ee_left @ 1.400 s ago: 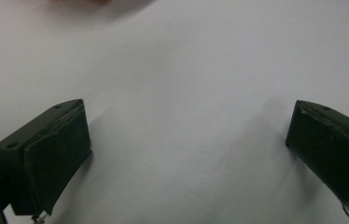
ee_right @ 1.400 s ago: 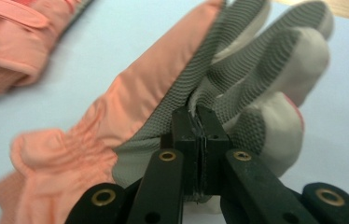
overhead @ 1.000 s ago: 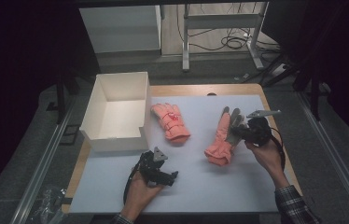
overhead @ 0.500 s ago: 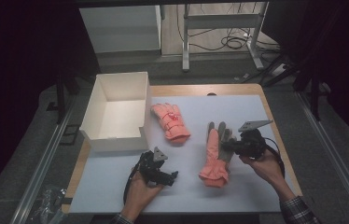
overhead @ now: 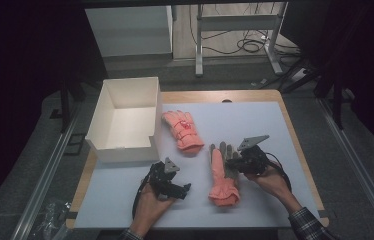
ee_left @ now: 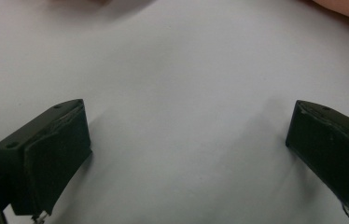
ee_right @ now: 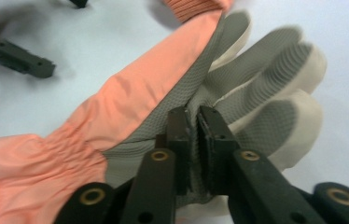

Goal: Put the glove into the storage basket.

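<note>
**While one glove is lying flat, the other is being pinched at the palm**

Where the white table cover [overhead: 255, 125] is meeting the left edge of the desk, an open white box [overhead: 125, 120] is standing empty, its front wall facing the person. Just to its right, the far glove [overhead: 182, 130] is lying flat on the cover, salmon back up, cuff pointing toward the person.

Below the box, the left gripper [overhead: 172, 187] is resting low over the cover in the person's left hand, released: its own view is showing both black jaws standing wide apart with bare white cover between them.

Further right, the near glove [overhead: 222, 175] is lying lengthwise, its ribbed cuff nearest the person and its grey fingers pointing away. It is sitting well apart from the far glove.

At its right side, the right gripper [overhead: 232, 165] is reaching in from the person's right hand and is clenching the near glove [ee_right: 154, 98]: its two jaws are nearly meeting, with a fold of the grey textured palm fabric squeezed between the pads. Those jaws have just been opening slightly, yet the fabric is sitting pinched between them.
</note>
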A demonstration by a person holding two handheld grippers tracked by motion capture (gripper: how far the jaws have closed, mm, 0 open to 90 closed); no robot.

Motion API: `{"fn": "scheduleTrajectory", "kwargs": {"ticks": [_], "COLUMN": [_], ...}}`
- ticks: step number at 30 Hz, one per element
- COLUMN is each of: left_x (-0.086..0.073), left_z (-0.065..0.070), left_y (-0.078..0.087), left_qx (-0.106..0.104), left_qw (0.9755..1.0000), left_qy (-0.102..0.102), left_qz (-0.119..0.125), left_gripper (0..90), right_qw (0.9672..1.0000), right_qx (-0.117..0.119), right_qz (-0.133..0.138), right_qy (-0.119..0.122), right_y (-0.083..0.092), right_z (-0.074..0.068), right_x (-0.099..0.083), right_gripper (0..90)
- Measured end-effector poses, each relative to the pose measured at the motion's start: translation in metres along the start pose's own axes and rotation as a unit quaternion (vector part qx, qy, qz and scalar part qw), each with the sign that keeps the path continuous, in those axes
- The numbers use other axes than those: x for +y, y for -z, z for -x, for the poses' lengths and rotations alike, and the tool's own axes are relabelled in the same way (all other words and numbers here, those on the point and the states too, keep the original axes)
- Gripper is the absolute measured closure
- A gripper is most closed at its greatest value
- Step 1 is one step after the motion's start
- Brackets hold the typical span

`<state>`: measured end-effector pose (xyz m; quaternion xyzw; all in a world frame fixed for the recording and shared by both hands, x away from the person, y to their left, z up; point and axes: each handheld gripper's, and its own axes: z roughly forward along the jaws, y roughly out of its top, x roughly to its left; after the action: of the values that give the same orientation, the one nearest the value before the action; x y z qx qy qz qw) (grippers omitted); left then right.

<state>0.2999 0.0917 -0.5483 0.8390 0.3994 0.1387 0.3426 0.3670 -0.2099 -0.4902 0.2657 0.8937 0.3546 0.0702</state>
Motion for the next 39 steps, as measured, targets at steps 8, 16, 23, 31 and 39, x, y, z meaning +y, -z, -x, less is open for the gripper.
{"fn": "scheduleTrajectory", "kwargs": {"ticks": [8, 16, 23, 31, 39], "left_x": [0.0, 0.0, 0.0, 0.0, 0.0], "left_z": [0.0, 0.0, 0.0, 0.0, 0.0], "left_y": [0.0, 0.0, 0.0, 0.0, 0.0], "left_qx": [0.0, 0.001, 0.001, 0.0, 0.0], "left_qw": [1.0, 1.0, 1.0, 1.0, 1.0], "left_qy": [0.001, -0.001, -0.001, 0.0, 0.001], "left_qz": [0.0, 0.0, 0.0, 0.0, 0.001], "left_gripper": [0.0, 0.0, 0.0, 0.0, 0.0], "right_qw": [0.9995, 0.9989, 0.9984, 0.9982, 0.9983], "right_qx": [-0.021, -0.029, -0.024, -0.022, -0.022], "right_qz": [0.023, 0.029, 0.037, 0.044, 0.043], "right_qy": [-0.004, -0.024, -0.034, -0.034, -0.031], "right_y": [0.01, 0.001, -0.003, -0.008, -0.022], "right_z": [0.006, 0.015, 0.018, 0.02, 0.02], "right_x": [0.016, 0.028, 0.036, 0.053, 0.073], "right_gripper": [63.7, 53.0, 47.8, 45.6, 45.0]}}
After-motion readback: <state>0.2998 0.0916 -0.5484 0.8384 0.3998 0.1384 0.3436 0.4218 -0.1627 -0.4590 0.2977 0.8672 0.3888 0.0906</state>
